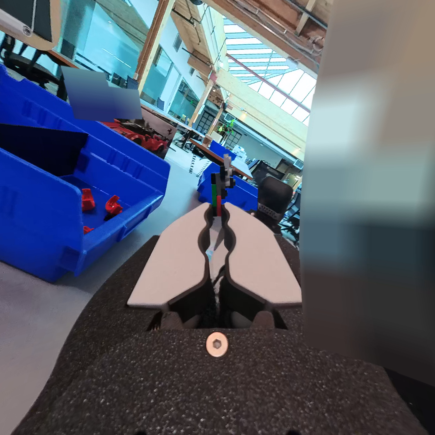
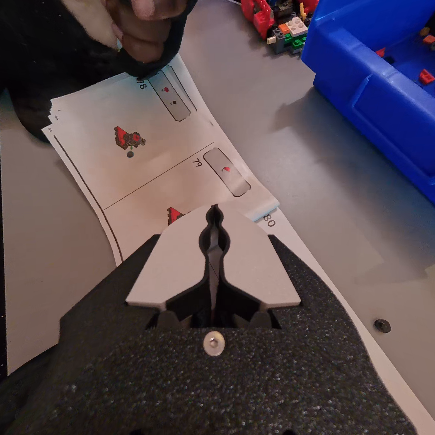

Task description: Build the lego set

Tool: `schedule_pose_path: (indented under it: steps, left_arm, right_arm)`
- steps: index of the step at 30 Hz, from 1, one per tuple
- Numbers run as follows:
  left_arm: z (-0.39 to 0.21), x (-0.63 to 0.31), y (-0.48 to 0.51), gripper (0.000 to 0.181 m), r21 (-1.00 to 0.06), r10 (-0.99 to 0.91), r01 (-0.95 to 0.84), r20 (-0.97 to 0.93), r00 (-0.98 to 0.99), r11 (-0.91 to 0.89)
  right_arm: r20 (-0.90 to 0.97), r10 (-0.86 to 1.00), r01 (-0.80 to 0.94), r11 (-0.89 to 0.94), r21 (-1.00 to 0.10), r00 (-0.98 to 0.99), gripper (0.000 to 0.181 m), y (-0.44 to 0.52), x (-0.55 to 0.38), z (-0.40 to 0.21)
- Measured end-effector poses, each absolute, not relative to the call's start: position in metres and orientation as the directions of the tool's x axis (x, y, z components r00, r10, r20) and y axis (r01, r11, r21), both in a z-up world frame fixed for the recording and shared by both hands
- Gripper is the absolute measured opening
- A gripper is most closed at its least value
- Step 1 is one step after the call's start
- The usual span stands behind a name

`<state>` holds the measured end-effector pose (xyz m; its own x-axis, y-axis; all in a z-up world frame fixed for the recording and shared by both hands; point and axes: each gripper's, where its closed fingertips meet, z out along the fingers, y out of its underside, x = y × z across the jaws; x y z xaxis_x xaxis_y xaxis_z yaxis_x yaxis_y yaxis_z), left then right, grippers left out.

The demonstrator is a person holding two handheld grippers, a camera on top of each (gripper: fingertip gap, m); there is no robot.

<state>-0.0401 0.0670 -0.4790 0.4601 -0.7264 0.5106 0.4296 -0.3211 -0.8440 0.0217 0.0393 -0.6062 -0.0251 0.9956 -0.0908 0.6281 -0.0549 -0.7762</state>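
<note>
**Grey Jaws Closed: Sub-Assembly Held, Booklet Under Review**

Grey fingers of the left gripper (image 1: 217, 207) are clamped on a small brick sub-assembly (image 1: 222, 186), held edge-on and raised clear of the table (image 1: 35, 306). Its green and red plates sit between the fingertips; black and grey parts project toward 12 o'clock. At 9 o'clock of that view, a blue bin (image 1: 58, 211) holds loose red pieces (image 1: 113, 205).

The right gripper (image 2: 215, 208) hovers over the open instruction booklet (image 2: 146, 164). Its jaws are closed with nothing visible between them. A dark-sleeved hand (image 2: 141, 30) rests on the booklet at 11 o'clock. The partly built model (image 2: 280, 23) stands at 1 o'clock, beside a second blue bin (image 2: 376, 113) at 2 o'clock.

Step in hand, as judged: consulting the page for the next part. The diagrams show a red piece joining a red-and-dark sub-assembly.

Next move calls for:
1. Opening the right jaws.
2. Picking the matching red piece from a bin.
3. Keeping the left grip steady during pressing.
</note>
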Motion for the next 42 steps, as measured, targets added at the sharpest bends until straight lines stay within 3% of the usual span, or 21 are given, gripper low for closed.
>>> schedule_pose_path:
  steps: [11,17,26,34,42]
  left_arm:
    - [-0.477,-0.069,0.08,0.006,-0.875,-0.635,0.439,0.459,0.622,-0.203]
    - [-0.482,-0.065,0.08,0.006,-0.881,-0.631,0.416,0.456,0.627,-0.223]
    - [-0.486,-0.055,0.077,0.006,-0.916,-0.656,0.337,0.392,0.645,-0.217]
    - [-0.497,-0.042,0.075,0.006,-0.969,-0.671,0.162,0.244,0.7,-0.184]
    - [-0.509,-0.035,0.074,0.006,-0.968,-0.677,0.102,0.234,0.698,-0.229]
  right_arm:
    - [-0.089,0.996,0.627,-0.053,-0.777,-0.025,0.0,0.039,0.022,-0.606]
    - [-0.079,0.997,0.625,-0.045,-0.78,-0.027,0.0,0.039,0.022,-0.605]
    - [0.124,0.988,0.465,0.069,-0.883,0.089,0.006,0.062,0.02,-0.567]
    - [0.065,0.993,0.473,0.011,-0.881,0.099,0.001,0.064,0.023,-0.57]
    - [-0.047,0.996,0.5,-0.082,-0.862,0.082,0.001,0.059,0.021,-0.582]
